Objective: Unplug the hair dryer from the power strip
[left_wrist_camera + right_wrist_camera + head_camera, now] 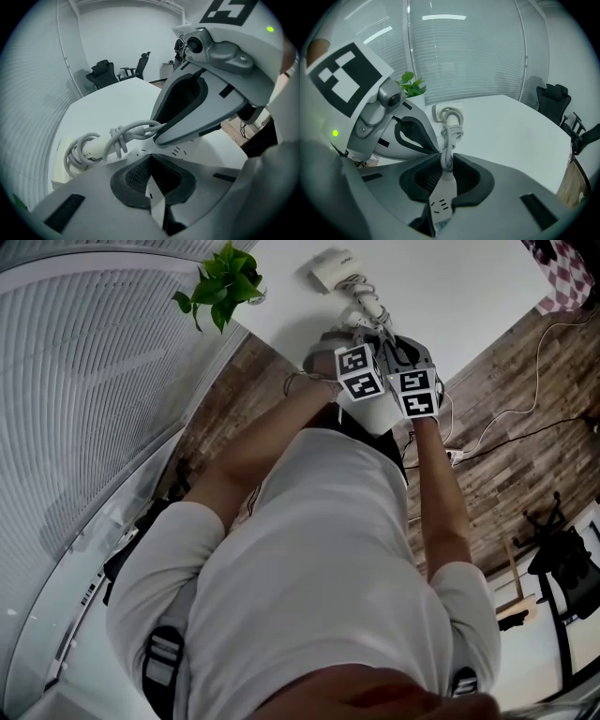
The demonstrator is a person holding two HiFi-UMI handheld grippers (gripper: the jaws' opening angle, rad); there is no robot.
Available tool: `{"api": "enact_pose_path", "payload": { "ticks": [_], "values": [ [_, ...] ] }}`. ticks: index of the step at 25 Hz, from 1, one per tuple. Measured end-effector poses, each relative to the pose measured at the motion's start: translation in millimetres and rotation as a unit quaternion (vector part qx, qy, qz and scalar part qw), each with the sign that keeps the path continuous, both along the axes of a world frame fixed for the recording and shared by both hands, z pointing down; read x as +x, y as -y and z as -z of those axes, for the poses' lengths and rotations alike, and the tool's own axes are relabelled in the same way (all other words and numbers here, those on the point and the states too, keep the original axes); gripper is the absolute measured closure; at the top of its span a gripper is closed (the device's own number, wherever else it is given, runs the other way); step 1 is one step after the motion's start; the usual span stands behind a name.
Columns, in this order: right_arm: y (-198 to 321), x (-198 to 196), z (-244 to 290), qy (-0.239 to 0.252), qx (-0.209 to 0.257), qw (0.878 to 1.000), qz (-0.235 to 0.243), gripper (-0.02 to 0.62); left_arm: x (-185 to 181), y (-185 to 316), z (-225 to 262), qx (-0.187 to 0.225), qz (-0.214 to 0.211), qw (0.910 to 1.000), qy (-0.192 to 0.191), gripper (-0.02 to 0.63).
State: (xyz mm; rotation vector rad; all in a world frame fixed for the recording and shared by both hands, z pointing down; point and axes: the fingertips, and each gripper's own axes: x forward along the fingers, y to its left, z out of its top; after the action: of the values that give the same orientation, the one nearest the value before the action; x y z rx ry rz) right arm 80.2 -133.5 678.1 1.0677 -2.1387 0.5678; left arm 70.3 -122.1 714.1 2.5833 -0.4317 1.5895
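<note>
Though the white table (469, 296) fills most of the scene, the work is bunched at its edge, where the person holds both grippers side by side. The left gripper (151, 169) has its jaws closed on the strip (440, 197). The right gripper (446, 174) is clamped across that same strip, with the bare socket slots showing between its pads.

Farther out on the table lies a white body with flex looped round it, which I take for the dryer (336, 270). From there the cord (451, 129) runs, twisted on itself, to the end of the strip, right at the right gripper's jaws.

My guess is that the strip is light, stiff and rather slick, so it would lift along with the plug unless one gripper pins it. The cord is soft and springy (a poor thing to tug on). The hard plug body, close against the strip, is the place to pinch, but I cannot pick the plug out.

No brand shows. The marker cubes (412, 392) carry only black-and-white squares. A small label at the strip's near end is too blurred to read.
</note>
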Motion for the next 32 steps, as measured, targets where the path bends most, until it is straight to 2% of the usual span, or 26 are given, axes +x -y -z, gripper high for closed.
{"api": "enact_pose_path", "payload": {
  "ticks": [3,9,17,23,32],
  "values": [
    [-0.9,0.2,0.5,0.008,-0.003,1.000,-0.003,0.508,-0.3,1.6,0.3,0.006,-0.001,1.0000,0.006,0.577],
    [0.3,1.5,1.9,0.014,0.003,1.000,-0.014,0.511,1.0,-0.9,0.2,-0.014,-0.005,0.9994,0.031,0.577],
    [-2.6,2.8,5.4,0.028,0.006,0.999,-0.021,0.512,1.6,-2.4,0.9,-0.018,-0.011,0.9988,0.045,0.577],
    [18.0,5.4,46.9,0.060,0.051,0.996,-0.033,0.512,1.4,-0.1,-1.5,-0.022,-0.010,0.9985,0.050,0.577],
    [5.5,5.9,33.0,0.058,0.021,0.998,-0.012,0.512,0.1,-1.0,-2.1,-0.034,-0.009,0.9985,0.042,0.577]
  ]
}}
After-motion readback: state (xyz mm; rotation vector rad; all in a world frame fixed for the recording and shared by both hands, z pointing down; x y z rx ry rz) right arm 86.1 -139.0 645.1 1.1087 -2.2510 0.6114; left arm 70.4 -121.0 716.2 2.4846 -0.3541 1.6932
